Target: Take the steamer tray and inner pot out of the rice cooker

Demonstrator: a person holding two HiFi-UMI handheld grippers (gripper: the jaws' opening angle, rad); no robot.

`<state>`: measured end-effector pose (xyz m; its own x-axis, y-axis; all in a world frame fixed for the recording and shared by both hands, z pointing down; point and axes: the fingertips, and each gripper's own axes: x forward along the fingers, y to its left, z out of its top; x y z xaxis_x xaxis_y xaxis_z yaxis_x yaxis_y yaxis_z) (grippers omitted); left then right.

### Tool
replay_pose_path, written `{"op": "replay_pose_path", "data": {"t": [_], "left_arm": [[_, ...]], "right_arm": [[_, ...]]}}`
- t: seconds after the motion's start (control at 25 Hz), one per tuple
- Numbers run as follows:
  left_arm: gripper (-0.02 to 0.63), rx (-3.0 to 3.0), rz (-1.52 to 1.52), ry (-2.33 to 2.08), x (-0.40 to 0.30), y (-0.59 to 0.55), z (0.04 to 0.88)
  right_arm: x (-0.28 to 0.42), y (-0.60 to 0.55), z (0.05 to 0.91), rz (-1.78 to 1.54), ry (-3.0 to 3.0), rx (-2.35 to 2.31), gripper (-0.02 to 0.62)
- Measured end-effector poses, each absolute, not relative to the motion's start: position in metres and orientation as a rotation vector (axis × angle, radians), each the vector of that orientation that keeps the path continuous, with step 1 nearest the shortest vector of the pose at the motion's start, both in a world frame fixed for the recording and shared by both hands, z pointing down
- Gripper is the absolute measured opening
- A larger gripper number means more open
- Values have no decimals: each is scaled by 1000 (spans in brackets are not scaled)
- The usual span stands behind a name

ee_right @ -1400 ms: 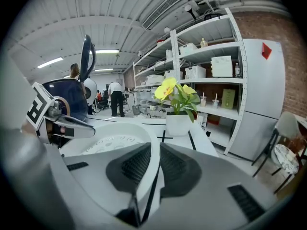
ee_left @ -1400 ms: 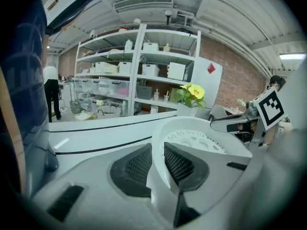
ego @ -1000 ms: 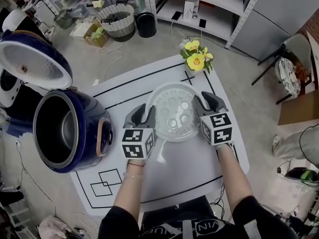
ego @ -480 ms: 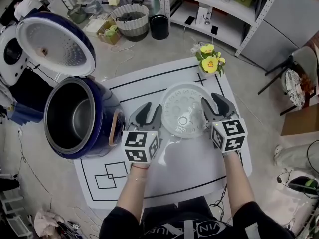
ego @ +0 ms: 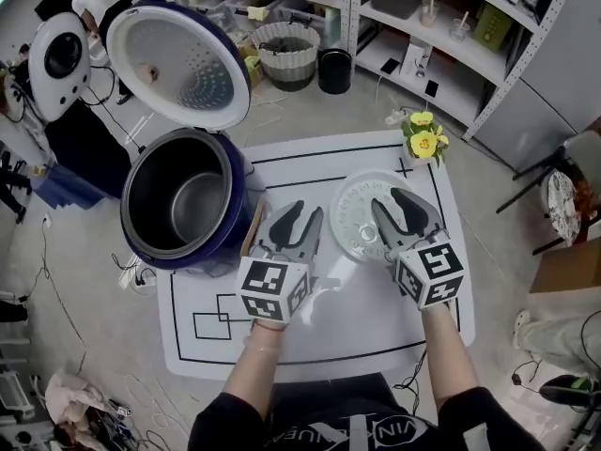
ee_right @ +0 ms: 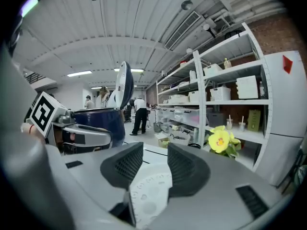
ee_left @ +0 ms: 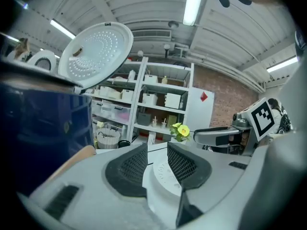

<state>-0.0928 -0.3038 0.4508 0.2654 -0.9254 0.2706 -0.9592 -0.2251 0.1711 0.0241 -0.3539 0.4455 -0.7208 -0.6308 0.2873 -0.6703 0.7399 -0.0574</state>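
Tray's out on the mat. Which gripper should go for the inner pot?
Left, most likely. The left gripper sits right beside the open rice cooker, with the inner pot in it; the right gripper hangs over the steamer tray, farther away. Both sets of fingers have just opened and grip nothing.

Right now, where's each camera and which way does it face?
Head view: on head, steeply down at cooker, tray; arms, left claw, right claw show.
Left gripper view: on left claw, along its jaws toward shelves; right claw shows.
Right gripper view: on right claw, same way; left claw shows.
Shared: tray, flower. Jaws have just been opening, nothing between.
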Motion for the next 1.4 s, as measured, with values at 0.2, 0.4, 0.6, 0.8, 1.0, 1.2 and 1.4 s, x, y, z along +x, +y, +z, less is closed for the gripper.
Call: {"op": "replay_pose_path", "data": {"t": [0.2,0.4,0.6,0.8,1.0,1.2,1.4], "left_arm": [[110,2283,150,-1781,-103,-281,427],[109,2299,99,-1822,-122,-254,401],[109,2273,35,-1880,-149,-224,373],[109,2270,11,-1927,-176,-188,344],[109,2199,-6,-2052,-220,-158,326],[109,2048,-33,-2188,-278,-133,321],[129,1916,16,-2288,-332,-120,325]], "right_arm": [[-6,-336,420,186,-2752,910,155],[-39,-319,396,148,-2807,800,155],[-76,-301,368,116,-2877,694,155],[-108,-286,345,126,-2940,622,155],[-141,-272,333,137,-2975,545,155],[-179,-262,327,159,-2976,489,155],[-205,-265,332,254,-2965,487,155]]}}
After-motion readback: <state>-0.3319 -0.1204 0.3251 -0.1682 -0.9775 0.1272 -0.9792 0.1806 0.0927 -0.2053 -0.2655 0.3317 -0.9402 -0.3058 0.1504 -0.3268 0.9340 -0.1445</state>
